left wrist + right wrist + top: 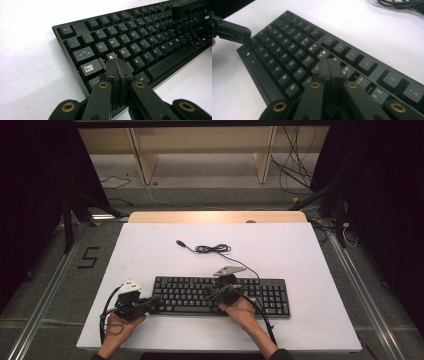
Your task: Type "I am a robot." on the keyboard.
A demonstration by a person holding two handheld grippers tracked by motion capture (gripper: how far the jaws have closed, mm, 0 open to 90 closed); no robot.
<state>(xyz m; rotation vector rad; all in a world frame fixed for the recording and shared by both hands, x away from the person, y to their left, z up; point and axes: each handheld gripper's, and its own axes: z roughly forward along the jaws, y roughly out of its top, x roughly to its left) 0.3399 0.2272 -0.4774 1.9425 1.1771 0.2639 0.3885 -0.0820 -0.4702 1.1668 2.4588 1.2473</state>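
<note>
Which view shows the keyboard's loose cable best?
The high view: the cable lies coiled on the white table behind the keyboard, its plug end free. The right gripper view catches just a few loops at its top edge.

The high view looks forward and down over the whole white tabletop [150, 250]. Both gripper views sit low and close above the flat black plastic keyboard [220, 296], which all three views share.
</note>
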